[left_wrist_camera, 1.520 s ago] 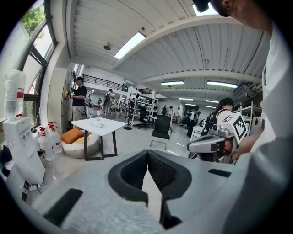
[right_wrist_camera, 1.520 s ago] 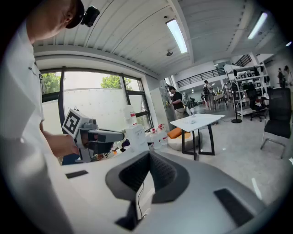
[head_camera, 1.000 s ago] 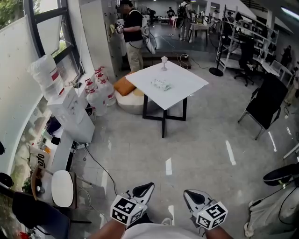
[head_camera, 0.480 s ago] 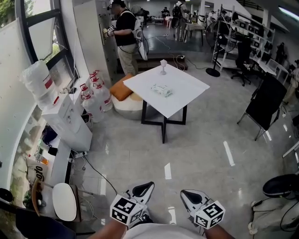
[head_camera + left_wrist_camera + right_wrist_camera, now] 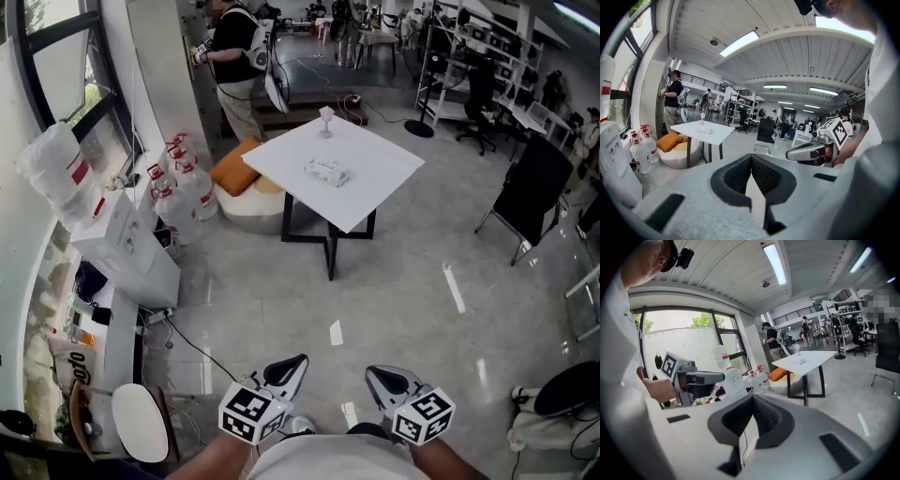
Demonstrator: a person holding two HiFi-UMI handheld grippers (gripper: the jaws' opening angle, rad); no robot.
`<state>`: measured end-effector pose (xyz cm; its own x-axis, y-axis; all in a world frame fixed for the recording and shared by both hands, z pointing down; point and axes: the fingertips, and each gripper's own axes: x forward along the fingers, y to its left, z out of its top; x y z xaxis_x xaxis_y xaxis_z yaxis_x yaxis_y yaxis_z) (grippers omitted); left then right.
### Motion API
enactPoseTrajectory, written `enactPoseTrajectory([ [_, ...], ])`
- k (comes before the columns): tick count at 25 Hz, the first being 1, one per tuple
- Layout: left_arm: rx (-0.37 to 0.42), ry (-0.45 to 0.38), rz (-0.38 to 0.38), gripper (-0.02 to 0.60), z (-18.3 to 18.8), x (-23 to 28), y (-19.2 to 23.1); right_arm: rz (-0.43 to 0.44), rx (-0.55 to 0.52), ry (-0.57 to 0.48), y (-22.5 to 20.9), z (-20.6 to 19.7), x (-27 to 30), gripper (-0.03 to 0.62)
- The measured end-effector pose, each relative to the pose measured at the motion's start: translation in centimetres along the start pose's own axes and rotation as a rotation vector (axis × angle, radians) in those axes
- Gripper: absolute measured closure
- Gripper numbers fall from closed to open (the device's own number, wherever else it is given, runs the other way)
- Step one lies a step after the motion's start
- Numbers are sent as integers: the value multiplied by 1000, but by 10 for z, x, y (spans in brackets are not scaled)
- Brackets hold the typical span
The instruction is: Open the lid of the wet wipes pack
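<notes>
The left gripper (image 5: 286, 369) and right gripper (image 5: 385, 380) sit side by side at 6 o'clock in the head view, low over the grey floor (image 5: 394, 300), each with its marker cube nearest the person. In the left gripper view the left gripper's (image 5: 751, 176) jaws are closed with nothing between them, and the right gripper (image 5: 811, 151) shows at 3 o'clock. In the right gripper view the right gripper's (image 5: 751, 420) jaws are likewise closed and empty, with the left gripper (image 5: 701, 379) at 9 o'clock. Well apart from both, at 12 o'clock, stands a white desk (image 5: 380, 164) on black legs. The wipes pack (image 5: 326, 172) lies flat near its middle, touched by neither gripper. A small stemmed thing (image 5: 325, 120) stands at 12 o'clock of the pack. At 9 o'clock of the desk are an orange cushion (image 5: 234, 169) and water bottles (image 5: 178, 187). A person (image 5: 230, 56) stands at 11 o'clock, and a black chair (image 5: 539, 187) at 3 o'clock.
</notes>
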<state>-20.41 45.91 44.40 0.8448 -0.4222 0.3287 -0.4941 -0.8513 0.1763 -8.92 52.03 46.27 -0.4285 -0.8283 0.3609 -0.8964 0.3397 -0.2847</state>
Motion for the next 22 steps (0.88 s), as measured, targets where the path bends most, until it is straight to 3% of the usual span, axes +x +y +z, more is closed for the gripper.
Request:
enactPoseTrajectory([
  [8,-34,20,-25,572,-1,20,35,-23,-23,3,-12,25,32,588],
  [15,-19,24,-29,572,19,70,67,-27,-66,-35,-62,65,73,588],
  [22,14,-4,12,572,80,139,110,31,-64,-69,-126,128,123,588],
])
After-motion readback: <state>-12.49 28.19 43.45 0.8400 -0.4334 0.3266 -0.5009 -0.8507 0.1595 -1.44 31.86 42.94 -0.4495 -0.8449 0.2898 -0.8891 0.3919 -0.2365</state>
